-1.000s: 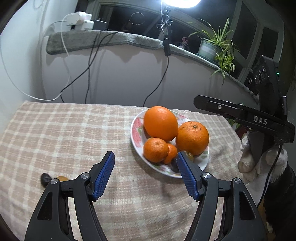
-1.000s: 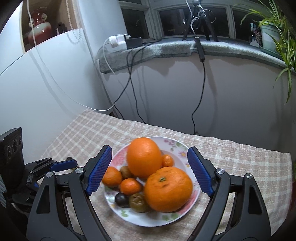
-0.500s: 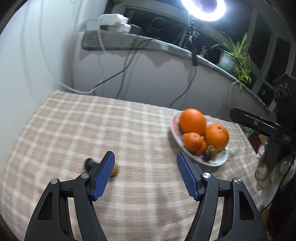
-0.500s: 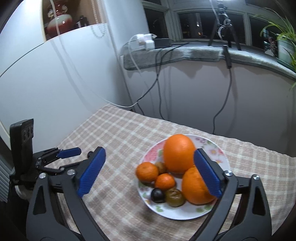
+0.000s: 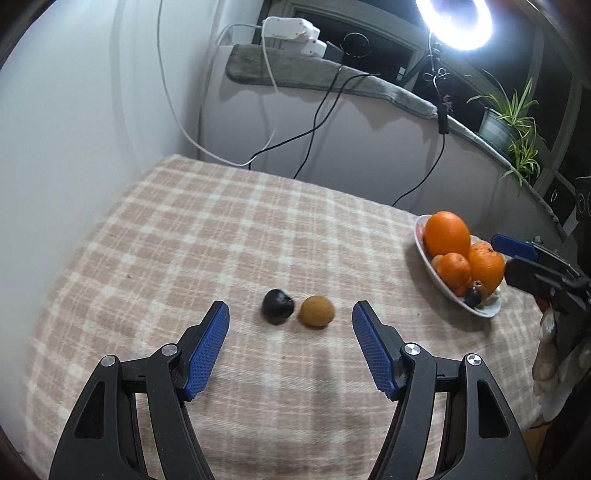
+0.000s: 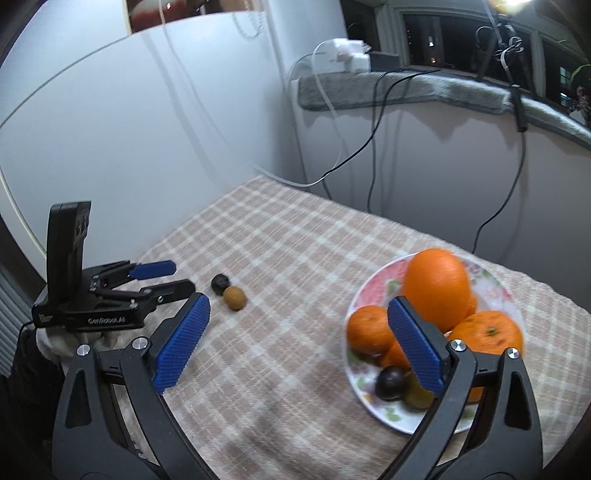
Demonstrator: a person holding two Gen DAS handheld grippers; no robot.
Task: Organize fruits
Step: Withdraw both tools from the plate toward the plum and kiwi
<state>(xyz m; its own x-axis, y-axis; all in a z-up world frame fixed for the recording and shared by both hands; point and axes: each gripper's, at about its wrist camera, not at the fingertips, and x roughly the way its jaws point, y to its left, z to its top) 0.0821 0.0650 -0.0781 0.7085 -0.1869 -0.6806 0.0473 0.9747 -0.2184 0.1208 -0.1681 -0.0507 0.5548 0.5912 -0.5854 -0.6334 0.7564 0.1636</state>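
A: Fruit first: where does it lie?

B: A dark plum [image 5: 277, 301] and a brown kiwi [image 5: 317, 311] sit touching on the checked tablecloth [image 5: 207, 236], plum on the left, well apart from the rest. The others are heaped on a floral plate [image 6: 373, 280] at the right: a large orange [image 6: 436, 286], a second orange [image 6: 484, 330], a mandarin [image 6: 369, 326], another dark plum [image 6: 389, 382] and a greenish fruit [image 6: 415, 395] at the near rim.

A: And the grippers?

B: The left gripper [image 5: 290, 314] points down at the loose pair, fingers spread wide, nothing between them; both fruits lie just beyond the blue pads [image 5: 207, 354]. The right gripper [image 6: 295, 314] hangs level over the cloth with its fingers wide apart and empty, the right pad in front of the plate.

A: Behind?

B: A white wall, black cables [image 5: 317, 122] hanging from a grey sill, and a ring light [image 5: 454, 22].
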